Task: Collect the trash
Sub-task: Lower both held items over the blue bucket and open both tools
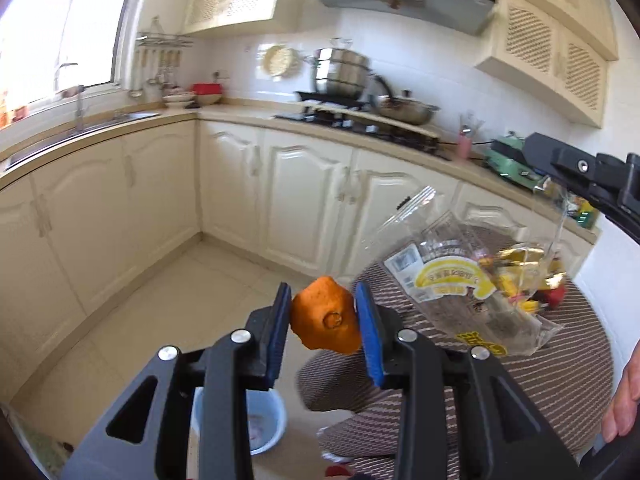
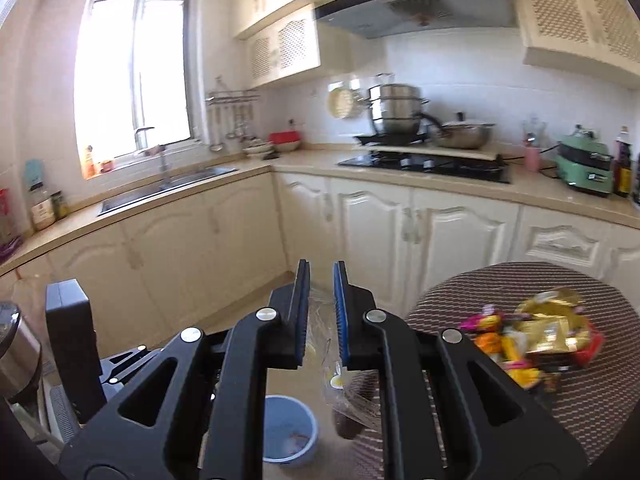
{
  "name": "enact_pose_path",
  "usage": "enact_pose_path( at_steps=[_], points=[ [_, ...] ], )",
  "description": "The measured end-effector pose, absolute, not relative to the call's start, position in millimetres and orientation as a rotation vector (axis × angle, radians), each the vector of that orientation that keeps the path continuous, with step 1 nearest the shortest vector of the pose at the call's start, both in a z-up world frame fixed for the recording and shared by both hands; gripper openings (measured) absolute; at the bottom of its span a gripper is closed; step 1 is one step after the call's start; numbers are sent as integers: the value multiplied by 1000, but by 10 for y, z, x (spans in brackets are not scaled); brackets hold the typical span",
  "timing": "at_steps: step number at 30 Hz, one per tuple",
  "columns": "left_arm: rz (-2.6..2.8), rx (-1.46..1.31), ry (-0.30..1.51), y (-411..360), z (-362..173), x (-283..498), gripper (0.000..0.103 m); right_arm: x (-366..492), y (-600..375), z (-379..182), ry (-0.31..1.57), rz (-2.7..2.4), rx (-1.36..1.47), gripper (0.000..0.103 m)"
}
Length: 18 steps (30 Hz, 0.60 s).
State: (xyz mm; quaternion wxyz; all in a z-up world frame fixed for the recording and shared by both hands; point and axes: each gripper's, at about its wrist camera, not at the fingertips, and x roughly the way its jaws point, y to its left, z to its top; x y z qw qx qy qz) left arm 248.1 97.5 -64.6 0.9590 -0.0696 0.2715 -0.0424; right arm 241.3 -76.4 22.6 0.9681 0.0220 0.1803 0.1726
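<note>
My left gripper [image 1: 323, 294] is shut on a piece of orange peel [image 1: 326, 320], which sits between its blue pads above the floor. A clear plastic bag [image 1: 448, 272] with a yellow label hangs from my right gripper [image 1: 540, 168] at the upper right, over the round table [image 1: 560, 384]. In the right wrist view the right gripper [image 2: 322, 280] has its pads close together on the bag [image 2: 352, 396], which droops below them. A pile of coloured snack wrappers [image 2: 540, 340] lies on the table [image 2: 600, 408]. A light blue bin [image 2: 288, 428] stands on the floor below both grippers.
The bin [image 1: 264, 424] shows beneath my left gripper's arms. Cream cabinets and a counter with a sink [image 2: 168, 188], a hob [image 2: 428, 164] and pots run along the walls. A hand [image 1: 624, 400] is at the right edge. Tiled floor [image 1: 192, 288] lies between table and cabinets.
</note>
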Motion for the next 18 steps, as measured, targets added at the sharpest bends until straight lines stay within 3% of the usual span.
enact_pose_path(
  at_steps=[7, 18],
  points=[
    [51, -177, 660, 1833, -1268, 2609, 32, 2836, 95, -419, 518, 475, 33, 12],
    [126, -246, 942, 2535, -2850, 3220, 32, 3753, 978, -2258, 897, 519, 34, 12]
  ],
)
